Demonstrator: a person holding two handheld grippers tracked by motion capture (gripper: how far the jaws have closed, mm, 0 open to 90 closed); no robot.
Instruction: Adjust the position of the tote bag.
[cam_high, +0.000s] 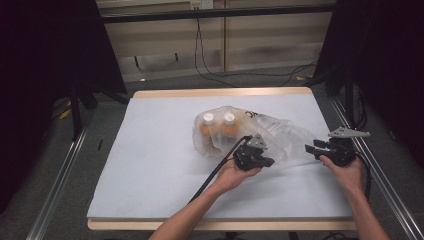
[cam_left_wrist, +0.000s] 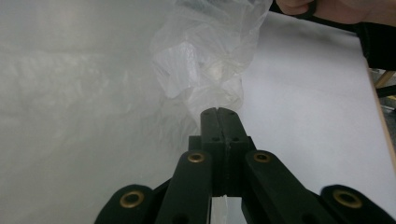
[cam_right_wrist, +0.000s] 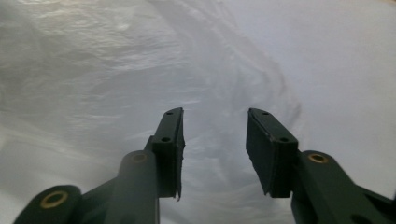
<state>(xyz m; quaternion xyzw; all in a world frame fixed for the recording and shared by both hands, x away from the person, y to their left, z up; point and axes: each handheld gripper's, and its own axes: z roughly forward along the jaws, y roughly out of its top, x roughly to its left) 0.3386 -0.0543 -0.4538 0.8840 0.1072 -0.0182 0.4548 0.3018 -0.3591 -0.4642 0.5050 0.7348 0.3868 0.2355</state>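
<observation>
A crumpled, translucent clear plastic bag (cam_high: 260, 132) lies near the middle of the white foam-covered table (cam_high: 150, 165). Inside the bag, at its far left end, stand two orange bottles with white caps (cam_high: 218, 124), side by side and blurred by the film. The left gripper (cam_high: 251, 156) sits at the bag's near edge, its jaws pressed together on a bunched fold of the plastic (cam_left_wrist: 205, 70). The right gripper (cam_high: 327, 148) is just beside the bag's right end, jaws spread apart with nothing between them, the film lying ahead of them. One black cable (cam_high: 215, 172) trails from the left gripper across the table.
</observation>
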